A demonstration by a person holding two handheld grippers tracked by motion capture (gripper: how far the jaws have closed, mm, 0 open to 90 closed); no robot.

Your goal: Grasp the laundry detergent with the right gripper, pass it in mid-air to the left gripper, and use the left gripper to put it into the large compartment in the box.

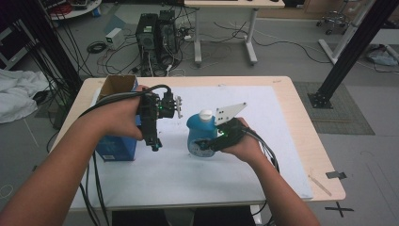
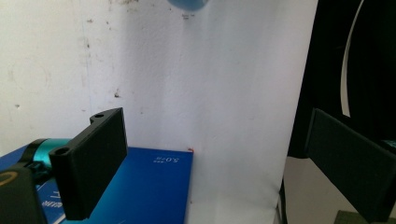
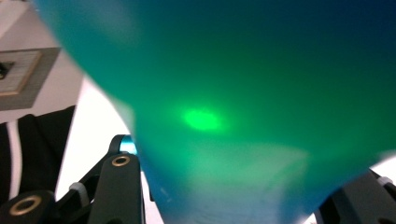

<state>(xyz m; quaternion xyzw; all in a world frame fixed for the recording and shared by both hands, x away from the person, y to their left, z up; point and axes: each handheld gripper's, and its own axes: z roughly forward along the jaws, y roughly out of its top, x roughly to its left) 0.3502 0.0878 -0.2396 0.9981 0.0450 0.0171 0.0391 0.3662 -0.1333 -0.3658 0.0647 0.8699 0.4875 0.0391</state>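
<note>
Bottle [image 1: 197, 134]: blue translucent plastic, rounded bulging body, white screw cap on top. Sits upright near the middle of the white sheet [image 1: 263, 155], whether resting on it or lifted just clear I cannot tell. In the right gripper view its body [image 3: 233, 93] glows blue-green and smooth, with a bright green light spot on it.

Right gripper [image 1: 207, 143]: jaws clamped on the bottle's lower body from the person's right side; black jaws flank the plastic on both sides in its own view. Grey three-cornered plate stands above it, just beside the cap.

Left gripper [image 1: 154, 143]: held above the sheet, jaws spread wide with nothing between them; flat matte black pads.

Blue box [image 1: 115, 148]: glossy printed card, just beside the left gripper. Open brown carton [image 1: 117, 84] behind it.

Sheet: matte, faintly speckled, covering a pale wooden table [image 1: 301, 122].
</note>
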